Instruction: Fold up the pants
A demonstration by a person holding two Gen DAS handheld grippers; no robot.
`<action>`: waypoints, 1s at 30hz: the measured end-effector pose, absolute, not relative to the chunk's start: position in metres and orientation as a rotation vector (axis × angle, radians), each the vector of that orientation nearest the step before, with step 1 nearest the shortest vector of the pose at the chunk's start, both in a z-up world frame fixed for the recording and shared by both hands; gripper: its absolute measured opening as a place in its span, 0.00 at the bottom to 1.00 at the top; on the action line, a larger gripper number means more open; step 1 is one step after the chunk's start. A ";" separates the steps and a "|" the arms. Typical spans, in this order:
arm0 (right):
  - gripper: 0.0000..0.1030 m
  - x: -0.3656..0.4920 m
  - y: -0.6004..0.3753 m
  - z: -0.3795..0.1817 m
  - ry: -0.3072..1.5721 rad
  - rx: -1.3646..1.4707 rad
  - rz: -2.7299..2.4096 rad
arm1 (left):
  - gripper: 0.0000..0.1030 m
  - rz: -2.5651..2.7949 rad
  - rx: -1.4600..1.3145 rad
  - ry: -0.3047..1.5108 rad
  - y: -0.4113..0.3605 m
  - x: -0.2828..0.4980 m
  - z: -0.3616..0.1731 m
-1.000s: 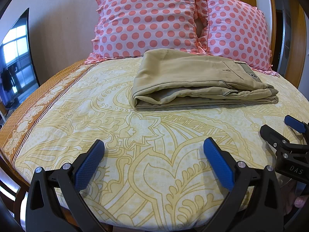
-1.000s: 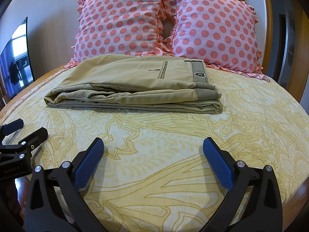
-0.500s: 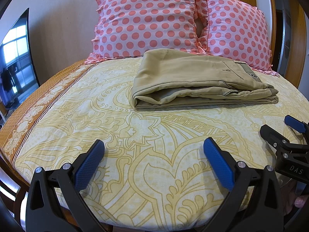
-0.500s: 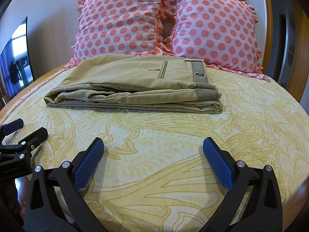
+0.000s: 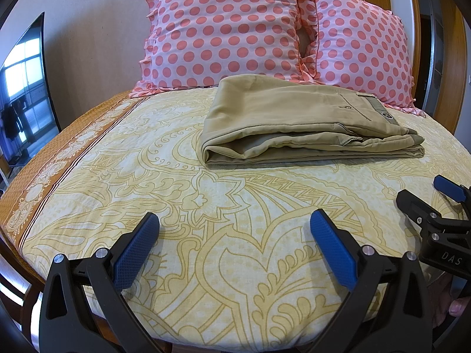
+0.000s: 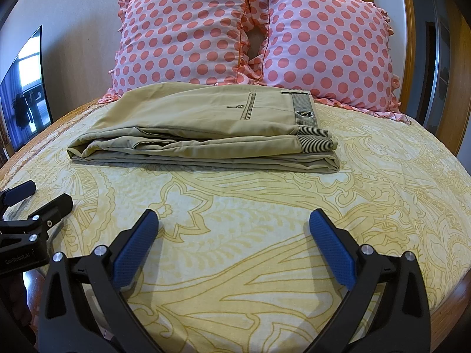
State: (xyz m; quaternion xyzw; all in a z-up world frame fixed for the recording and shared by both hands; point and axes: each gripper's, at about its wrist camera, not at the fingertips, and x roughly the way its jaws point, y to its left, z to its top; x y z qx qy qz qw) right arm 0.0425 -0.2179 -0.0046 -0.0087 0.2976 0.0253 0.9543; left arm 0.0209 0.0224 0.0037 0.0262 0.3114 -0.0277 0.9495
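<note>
khaki pants point(image 6: 206, 129) lie folded in a neat stack on the bed point(image 6: 265, 220) before the pillows point(image 6: 188, 38), so i hold my left gripper point(image 5: 234, 235) and right gripper point(image 6: 232, 235) back, both wide open and empty.

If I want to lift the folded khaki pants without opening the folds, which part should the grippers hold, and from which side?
Probably grip the khaki pants at the two short ends: the rounded fold with the left gripper, the striped waistband end with the right gripper. Come in low from the near side. The loose layer edges face the grippers, so each pinch should take the whole stack.
</note>
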 end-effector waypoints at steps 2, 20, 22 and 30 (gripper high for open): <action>0.98 0.043 -0.218 -0.005 0.604 -0.017 0.051 | 0.99 -0.056 0.053 0.633 0.022 0.021 0.004; 0.98 0.042 -0.219 -0.005 0.604 -0.018 0.053 | 0.99 -0.054 0.051 0.628 0.020 0.020 0.005; 0.98 0.042 -0.219 -0.005 0.604 -0.018 0.053 | 0.99 -0.054 0.051 0.628 0.020 0.020 0.005; 0.98 0.042 -0.219 -0.004 0.604 -0.018 0.053 | 0.99 -0.054 0.051 0.628 0.020 0.020 0.005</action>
